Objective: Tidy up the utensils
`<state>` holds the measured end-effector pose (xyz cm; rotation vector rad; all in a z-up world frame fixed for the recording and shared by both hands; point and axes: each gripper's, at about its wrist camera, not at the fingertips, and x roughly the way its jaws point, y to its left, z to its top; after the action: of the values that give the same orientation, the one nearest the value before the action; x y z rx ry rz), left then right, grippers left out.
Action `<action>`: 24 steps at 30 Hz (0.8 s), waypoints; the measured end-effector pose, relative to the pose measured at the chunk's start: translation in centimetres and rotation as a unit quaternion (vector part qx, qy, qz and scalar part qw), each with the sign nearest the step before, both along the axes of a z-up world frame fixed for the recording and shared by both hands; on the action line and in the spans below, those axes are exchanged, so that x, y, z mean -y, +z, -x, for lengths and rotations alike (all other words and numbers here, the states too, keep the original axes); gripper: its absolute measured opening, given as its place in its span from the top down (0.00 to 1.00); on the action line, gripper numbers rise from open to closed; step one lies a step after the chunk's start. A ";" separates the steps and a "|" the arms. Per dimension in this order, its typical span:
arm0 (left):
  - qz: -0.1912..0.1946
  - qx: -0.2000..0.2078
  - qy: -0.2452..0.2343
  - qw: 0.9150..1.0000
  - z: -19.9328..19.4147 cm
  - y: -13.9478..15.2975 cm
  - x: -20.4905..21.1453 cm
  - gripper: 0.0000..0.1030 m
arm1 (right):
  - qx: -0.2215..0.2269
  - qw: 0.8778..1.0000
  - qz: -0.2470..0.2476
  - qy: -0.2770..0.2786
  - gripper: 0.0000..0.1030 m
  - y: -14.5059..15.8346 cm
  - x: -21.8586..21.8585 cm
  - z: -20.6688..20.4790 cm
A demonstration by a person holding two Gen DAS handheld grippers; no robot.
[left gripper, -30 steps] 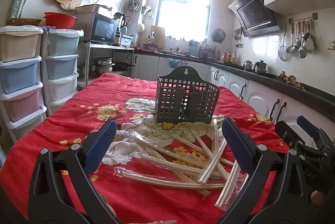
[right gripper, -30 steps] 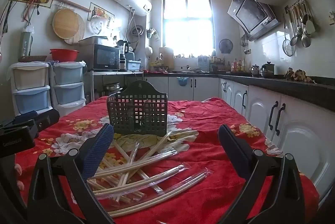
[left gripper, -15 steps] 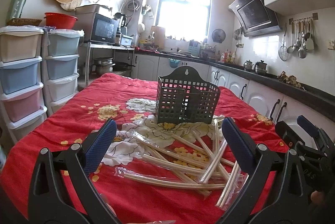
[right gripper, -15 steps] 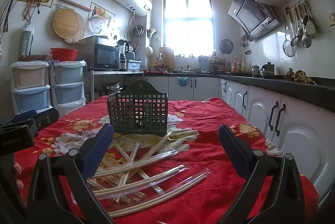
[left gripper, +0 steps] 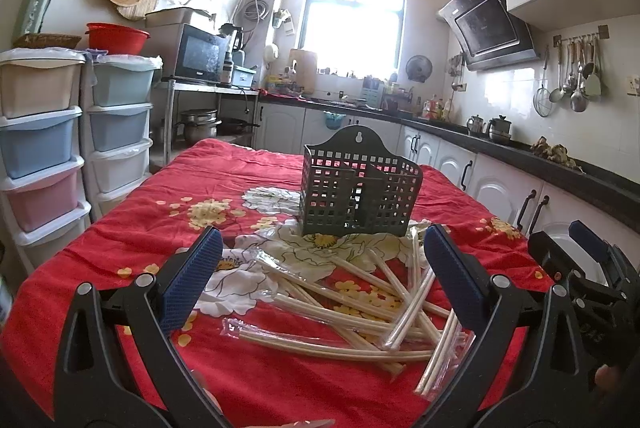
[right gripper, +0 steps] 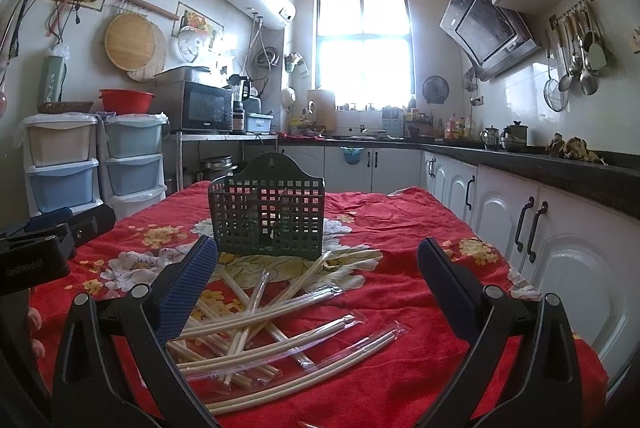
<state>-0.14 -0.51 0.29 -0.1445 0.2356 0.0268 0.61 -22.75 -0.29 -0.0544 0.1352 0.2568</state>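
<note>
basket [left gripper: 360, 196] (divided), chopsticks [left gripper: 352, 308] outside

Both claws are wide open and hold nothing: the left claw [left gripper: 322, 282] and the right claw [right gripper: 316, 282], side by side.

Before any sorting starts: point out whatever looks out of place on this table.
The wrapped chopsticks lie crisscrossed in a loose heap on the red tablecloth, in front of the dark slotted holder, which stands upright and looks empty. Both grippers, left and right, are open.
</note>
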 end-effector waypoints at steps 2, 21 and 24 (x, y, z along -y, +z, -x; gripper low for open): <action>-0.001 -0.001 0.001 1.000 0.0 0.1 0.0 0.10 | -0.001 1.000 0.006 0.006 0.06 0.1 -0.4 0.0; 0.066 -0.063 0.018 0.996 -0.5 -1.2 -6.0 0.10 | -0.092 0.992 0.048 0.074 0.06 1.0 -3.7 -4.0; 0.066 -0.082 0.022 0.994 -0.7 -1.3 -6.5 0.10 | -0.125 0.988 0.046 0.078 0.06 1.4 -3.8 -6.0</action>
<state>0.59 6.01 -1.03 -0.2797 0.3981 0.0678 6.57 -18.91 1.13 -0.1246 0.3926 0.4135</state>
